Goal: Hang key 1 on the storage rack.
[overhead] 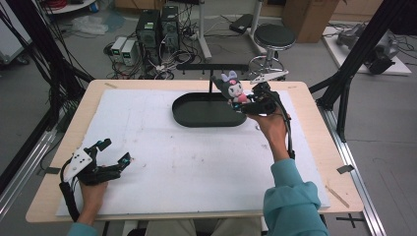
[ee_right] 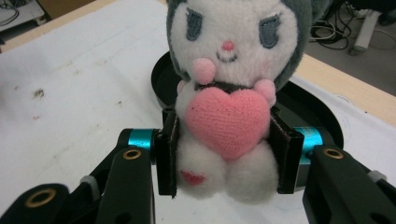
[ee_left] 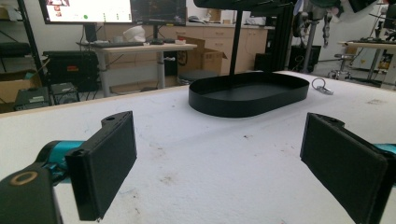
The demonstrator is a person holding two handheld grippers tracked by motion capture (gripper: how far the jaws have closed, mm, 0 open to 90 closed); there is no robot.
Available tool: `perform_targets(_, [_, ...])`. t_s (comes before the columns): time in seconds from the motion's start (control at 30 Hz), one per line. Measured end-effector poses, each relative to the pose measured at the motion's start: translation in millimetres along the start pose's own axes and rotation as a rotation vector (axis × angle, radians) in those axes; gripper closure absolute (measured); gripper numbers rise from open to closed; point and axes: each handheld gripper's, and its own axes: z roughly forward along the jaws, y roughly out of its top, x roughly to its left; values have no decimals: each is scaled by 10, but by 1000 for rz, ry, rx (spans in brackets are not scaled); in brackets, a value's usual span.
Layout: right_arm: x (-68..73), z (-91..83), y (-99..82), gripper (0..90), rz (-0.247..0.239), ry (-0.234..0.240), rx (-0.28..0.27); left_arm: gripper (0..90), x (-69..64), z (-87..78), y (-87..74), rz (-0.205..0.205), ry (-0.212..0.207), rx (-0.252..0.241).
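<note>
A plush doll (overhead: 233,88) with a dark grey hood, white face and pink heart (ee_right: 227,121) is held upright in my right gripper (overhead: 244,102), whose pads press its body from both sides. It hangs over the right end of the black oval tray (overhead: 206,118) at the far middle of the white mat. The tray's rim (ee_right: 159,79) shows behind the doll in the right gripper view. My left gripper (overhead: 114,151) rests near the table's front left, jaws wide apart with nothing between them. Its pads (ee_left: 108,168) frame the tray (ee_left: 247,95) farther off.
A small metal ring (ee_left: 321,87) lies on the mat just right of the tray. A thin black post (ee_left: 236,44) rises behind the tray. The wooden table edge (overhead: 314,128) borders the white mat (overhead: 187,167). Computers, a stool and cables stand on the floor beyond.
</note>
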Motion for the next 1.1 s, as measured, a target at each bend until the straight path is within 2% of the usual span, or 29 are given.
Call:
perform_targets(0.4, [-125, 108, 66, 545, 41, -17, -16, 110, 2, 0, 0, -2, -1, 0])
perform_targets(1.03, [-226, 254, 246, 545, 42, -35, -27, 109, 4, 2, 1, -7, 1, 2])
perform_targets(1.1, [-241, 253, 255, 545, 56, -39, -31, 110, 4, 4, 0, -9, 1, -1])
